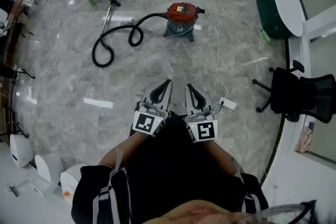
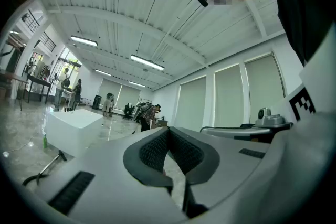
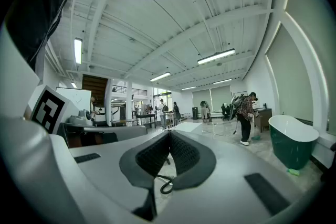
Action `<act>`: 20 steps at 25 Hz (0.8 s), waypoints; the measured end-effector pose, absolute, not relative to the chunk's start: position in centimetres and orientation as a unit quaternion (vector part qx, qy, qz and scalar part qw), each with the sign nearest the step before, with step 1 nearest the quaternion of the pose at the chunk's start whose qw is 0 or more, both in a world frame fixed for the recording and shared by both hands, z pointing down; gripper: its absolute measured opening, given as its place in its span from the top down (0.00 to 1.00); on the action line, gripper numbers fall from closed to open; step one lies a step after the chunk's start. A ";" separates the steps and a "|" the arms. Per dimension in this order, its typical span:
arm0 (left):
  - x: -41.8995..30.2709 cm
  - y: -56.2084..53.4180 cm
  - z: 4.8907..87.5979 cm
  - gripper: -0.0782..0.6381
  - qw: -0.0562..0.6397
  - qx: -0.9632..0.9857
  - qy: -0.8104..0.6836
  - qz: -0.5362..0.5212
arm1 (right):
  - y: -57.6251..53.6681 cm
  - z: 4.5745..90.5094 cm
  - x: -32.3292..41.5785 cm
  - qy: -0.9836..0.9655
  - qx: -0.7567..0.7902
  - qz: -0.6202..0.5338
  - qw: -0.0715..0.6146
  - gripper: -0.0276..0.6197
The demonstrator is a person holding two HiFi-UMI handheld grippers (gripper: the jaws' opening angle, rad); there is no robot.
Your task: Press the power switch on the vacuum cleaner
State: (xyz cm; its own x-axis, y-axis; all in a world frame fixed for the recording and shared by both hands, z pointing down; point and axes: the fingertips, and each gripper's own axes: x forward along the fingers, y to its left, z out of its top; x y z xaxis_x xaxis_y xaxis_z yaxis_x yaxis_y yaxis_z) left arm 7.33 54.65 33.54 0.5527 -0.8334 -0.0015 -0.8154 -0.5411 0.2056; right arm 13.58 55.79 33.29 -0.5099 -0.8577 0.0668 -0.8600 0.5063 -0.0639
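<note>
Left gripper (image 1: 167, 83) and right gripper (image 1: 188, 86), jaws closed on nothing, hang side by side well apart from the vacuum (image 1: 182, 18).

Left gripper (image 1: 161, 88) and right gripper (image 1: 192, 92) are held side by side, jaws closed, empty.

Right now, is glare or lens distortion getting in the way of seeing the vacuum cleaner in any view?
Head view: the vacuum cleaner is sharp and evenly lit; the glossy floor throws pale light streaks, none across it. Left gripper view: strong fisheye bending, dark corners, bright ceiling lights; the cleaner's body isn't visible. Right gripper view: the same fisheye curve and dark rim.
</note>
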 end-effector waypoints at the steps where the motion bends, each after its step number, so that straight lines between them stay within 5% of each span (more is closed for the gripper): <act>1: 7.6 54.6 33.0 0.87 0.089 0.876 -0.470 -0.060 | 55.7 33.1 13.9 -0.866 0.498 0.041 0.012 0.93; 20: 7.4 55.0 33.0 0.87 0.097 0.870 -0.481 -0.047 | 56.2 34.6 16.2 -0.847 0.523 0.095 -0.015 0.93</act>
State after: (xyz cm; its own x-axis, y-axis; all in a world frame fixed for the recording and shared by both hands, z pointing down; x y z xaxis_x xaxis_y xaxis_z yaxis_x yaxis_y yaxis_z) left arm 7.42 54.96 32.97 0.5332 -0.8459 0.0124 -0.8278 -0.5186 0.2143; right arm 16.25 56.18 34.61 -0.4518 -0.8892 0.0727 -0.8833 0.4344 -0.1763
